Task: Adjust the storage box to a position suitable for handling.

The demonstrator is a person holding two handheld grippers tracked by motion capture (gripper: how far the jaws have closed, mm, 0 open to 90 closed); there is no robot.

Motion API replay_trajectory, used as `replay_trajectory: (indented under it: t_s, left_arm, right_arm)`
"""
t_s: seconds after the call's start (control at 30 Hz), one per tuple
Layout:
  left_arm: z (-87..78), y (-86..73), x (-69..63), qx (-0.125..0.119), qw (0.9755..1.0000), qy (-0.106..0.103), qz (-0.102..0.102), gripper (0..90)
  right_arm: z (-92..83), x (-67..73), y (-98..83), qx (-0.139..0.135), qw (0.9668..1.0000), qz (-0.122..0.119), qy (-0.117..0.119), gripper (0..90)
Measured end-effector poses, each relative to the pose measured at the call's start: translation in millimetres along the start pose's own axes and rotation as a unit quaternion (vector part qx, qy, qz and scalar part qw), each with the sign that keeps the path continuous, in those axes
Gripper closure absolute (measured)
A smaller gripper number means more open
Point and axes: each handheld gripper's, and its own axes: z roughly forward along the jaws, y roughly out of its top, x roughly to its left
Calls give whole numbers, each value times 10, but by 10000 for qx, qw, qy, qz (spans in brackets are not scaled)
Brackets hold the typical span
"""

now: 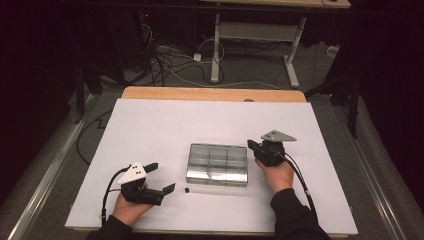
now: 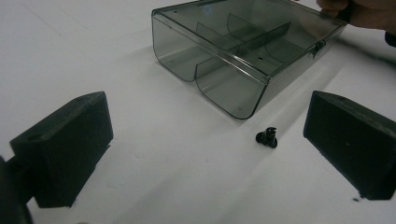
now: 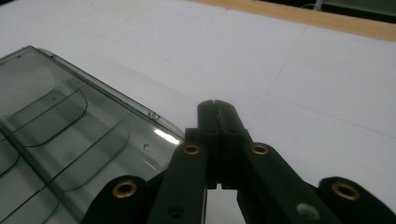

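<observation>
Clear smoky plastic box (image 1: 218, 164), rectangular, rounded dividers inside, lid down, glossy; sits mid-tabletop (image 1: 150, 125) on matte white sheet, pale wood edge at 12 o'clock. Small black screw-like part (image 2: 267, 137) at the box's 7 o'clock, apart from it. Left hand-held gripper (image 1: 161, 177): matte black jaws wide apart, nothing between. Right hand-held gripper (image 3: 215, 109): jaws pressed together, empty, tip beside the box's 3 o'clock edge. Dark room; cables on the grey floor (image 1: 260, 70).

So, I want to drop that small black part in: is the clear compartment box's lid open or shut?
Shut: the lid lies flat over the compartment box, its side latch apparently closed.
</observation>
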Motion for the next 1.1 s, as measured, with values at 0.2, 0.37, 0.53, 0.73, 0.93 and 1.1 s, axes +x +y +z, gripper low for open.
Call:
replay_trajectory:
  t_s: [0.2,0.37,0.53,0.73,0.93,1.1]
  left_arm:
    - [3,1,-3,9,10000,6,7,9]
    - [3,0,-5,11,10000,22,9,9]
    - [3,0,-6,11,10000,34,8,9]
    - [4,0,-7,8,10000,37,10,9]
    - [3,0,-4,16,10000,20,7,10]
    - [-18,1,-1,36,10000,3,-46,17]
  right_arm:
    - [-368,36,-291,89,9997,109,180,900]
    - [-422,141,-489,277,9985,156,437,900]
    - [-340,275,-487,409,9980,-47,478,900]
    - [-285,363,-464,481,9976,-169,477,900]
    - [-208,488,-425,507,9966,-237,603,900]
    - [-250,484,-426,421,9968,-241,636,900]
